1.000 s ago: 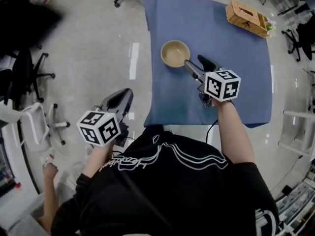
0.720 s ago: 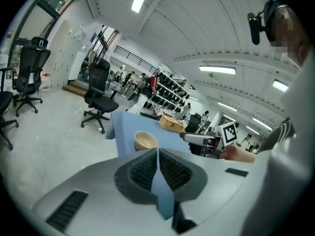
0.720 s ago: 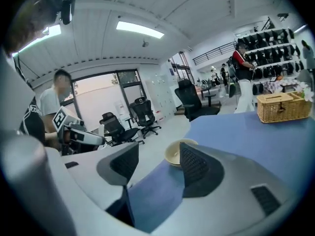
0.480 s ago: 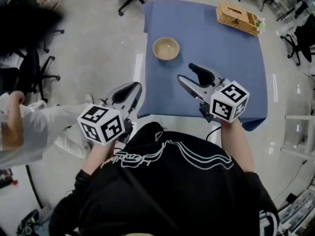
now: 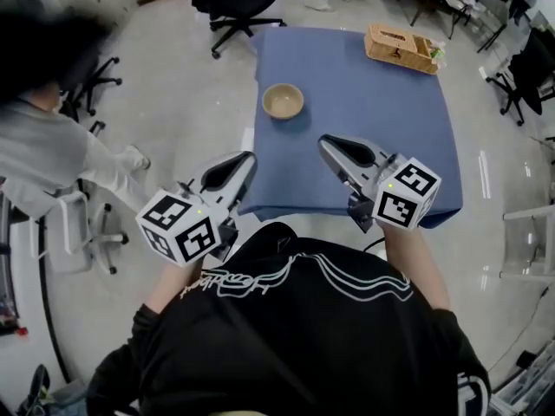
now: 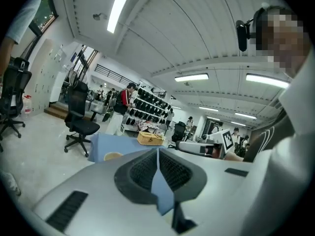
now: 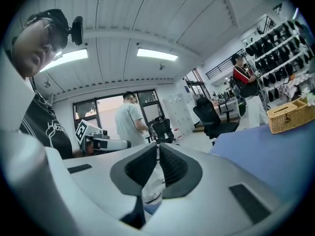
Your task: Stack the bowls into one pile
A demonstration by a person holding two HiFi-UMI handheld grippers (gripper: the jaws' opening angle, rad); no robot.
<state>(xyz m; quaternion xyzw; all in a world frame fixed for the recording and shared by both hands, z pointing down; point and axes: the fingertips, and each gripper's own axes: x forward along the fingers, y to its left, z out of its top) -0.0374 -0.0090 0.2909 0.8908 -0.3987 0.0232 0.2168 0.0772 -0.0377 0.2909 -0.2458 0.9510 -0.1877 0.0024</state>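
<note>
A tan bowl stands alone on the blue cloth-covered table, near its far left corner. In the left gripper view the bowl shows as a low rim far ahead. My left gripper hangs off the table's left front corner, well short of the bowl, its pads pressed together with nothing between them. My right gripper hovers over the table's near half, apart from the bowl. Its jaws have just been closing and now meet on nothing.
A wicker basket sits at the table's far right corner. Office chairs stand on the floor behind and left of the table. A person in a light top is at the left, close to my left gripper.
Both grippers have drawn back from the bowl toward the table's near edge and risen. The right jaws, wide apart before, have come together. The person at the left has shifted.
</note>
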